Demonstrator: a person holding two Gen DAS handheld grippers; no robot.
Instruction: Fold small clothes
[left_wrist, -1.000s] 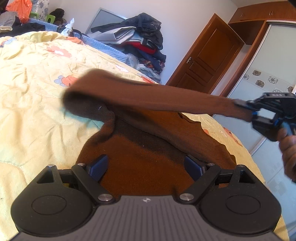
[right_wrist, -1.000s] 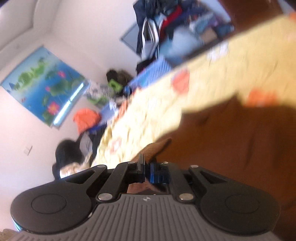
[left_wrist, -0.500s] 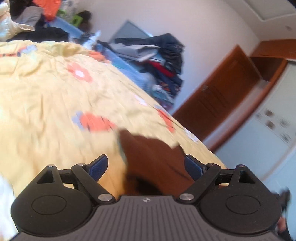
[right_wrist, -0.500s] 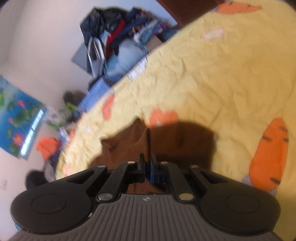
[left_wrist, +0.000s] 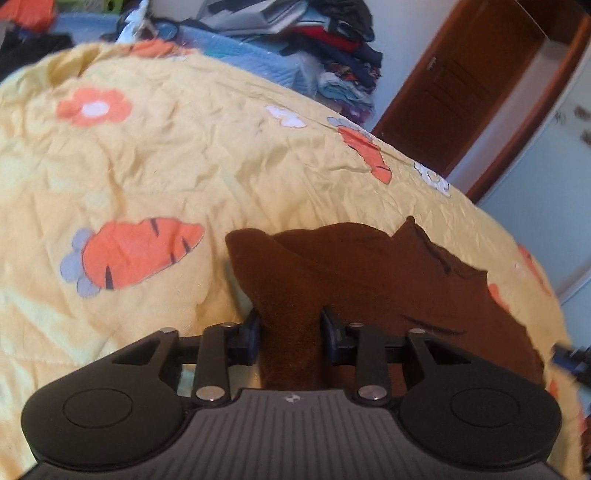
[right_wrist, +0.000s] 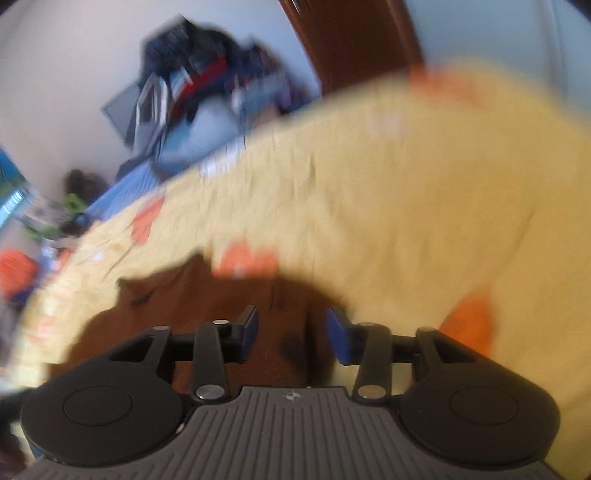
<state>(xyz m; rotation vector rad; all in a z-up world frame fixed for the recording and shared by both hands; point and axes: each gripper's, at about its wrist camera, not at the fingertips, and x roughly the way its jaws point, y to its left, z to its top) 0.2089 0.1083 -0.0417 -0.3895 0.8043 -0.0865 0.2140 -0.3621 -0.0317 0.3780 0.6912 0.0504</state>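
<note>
One brown knitted garment (left_wrist: 369, 280) is seen, lying on a bed whose yellow quilt (left_wrist: 184, 177) fills most of both views. In the left wrist view the garment sits in the lower centre and lower right of the frame, with a thick folded part rising toward the centre and a pointed corner at the upper right of its outline. Its fabric is soft, matte and finely ribbed, with dark seams.

The left tongs (left_wrist: 291, 332) are seen at the bottom centre, their two blue-padded fingers (left_wrist: 253, 334) set against either side of a raised fold of the garment; the fold is gripped between them. In the right wrist view, which is blurred, the right tongs (right_wrist: 291, 334) stand parted, with a gap between the two blue pads (right_wrist: 338, 339) and nothing between them; the brown garment (right_wrist: 184, 306) lies beneath and to the left of them. A blurred blue and black part of the right tongs is caught at the lower right edge of the left wrist view.

The quilt is crinkled cotton, printed with orange carrots (left_wrist: 136, 251) and flowers; three carrots can be counted clearly in the left wrist view. At the top of the frame a heap of mixed clothes (left_wrist: 332, 48) is stacked against a white wall, and one brown wooden door (left_wrist: 454, 85) is seen at the upper right.
</note>
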